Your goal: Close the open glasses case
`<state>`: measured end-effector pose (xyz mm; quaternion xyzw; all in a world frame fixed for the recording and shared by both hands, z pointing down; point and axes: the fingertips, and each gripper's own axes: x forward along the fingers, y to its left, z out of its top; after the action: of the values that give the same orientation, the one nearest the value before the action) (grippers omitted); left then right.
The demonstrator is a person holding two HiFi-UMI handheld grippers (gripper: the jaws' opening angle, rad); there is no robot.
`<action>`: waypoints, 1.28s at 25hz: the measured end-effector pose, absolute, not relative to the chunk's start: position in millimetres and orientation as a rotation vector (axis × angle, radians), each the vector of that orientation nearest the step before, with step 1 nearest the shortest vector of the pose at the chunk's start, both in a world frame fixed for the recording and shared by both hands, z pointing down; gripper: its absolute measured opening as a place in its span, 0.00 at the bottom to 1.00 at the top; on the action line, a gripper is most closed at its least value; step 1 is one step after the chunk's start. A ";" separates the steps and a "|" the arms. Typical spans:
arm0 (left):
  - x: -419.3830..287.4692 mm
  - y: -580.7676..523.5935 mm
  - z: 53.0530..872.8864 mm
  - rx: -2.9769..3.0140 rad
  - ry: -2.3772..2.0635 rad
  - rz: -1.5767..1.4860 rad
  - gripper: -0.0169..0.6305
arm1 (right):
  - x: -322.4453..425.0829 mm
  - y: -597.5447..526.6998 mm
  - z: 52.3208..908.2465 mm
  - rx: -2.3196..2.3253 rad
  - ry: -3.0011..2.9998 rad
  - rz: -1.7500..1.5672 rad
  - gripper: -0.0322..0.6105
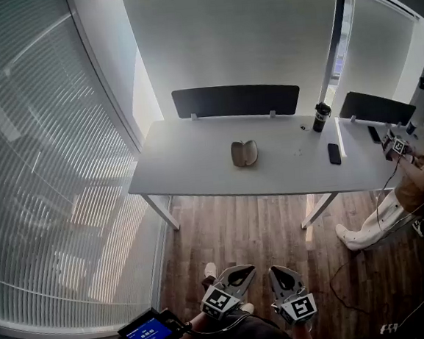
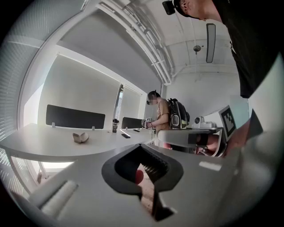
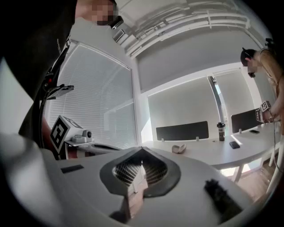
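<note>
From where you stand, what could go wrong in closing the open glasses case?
1. The left hand-held gripper and right hand-held gripper are shut; reaching the glasses case that way may shove it, not fold it.
2. The case lies loose on the table, so pressing one half could slide it.

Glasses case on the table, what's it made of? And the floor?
The glasses case looks tan and dull, maybe leather or fabric over a hard shell; it is too small to be sure. The floor looks like wood or wood-look planks: brown streaks and long seams.
</note>
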<state>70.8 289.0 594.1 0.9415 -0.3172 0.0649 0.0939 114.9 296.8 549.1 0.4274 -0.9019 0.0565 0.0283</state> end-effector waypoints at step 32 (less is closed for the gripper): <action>59.2 293.6 594.7 2.754 -0.973 0.208 0.04 | 104.3 298.3 550.1 1.284 -2.801 0.171 0.05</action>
<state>59.2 293.6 594.7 0.9351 -0.3305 0.0707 0.1067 104.3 298.3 550.1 0.4158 -0.9073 0.0554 0.0280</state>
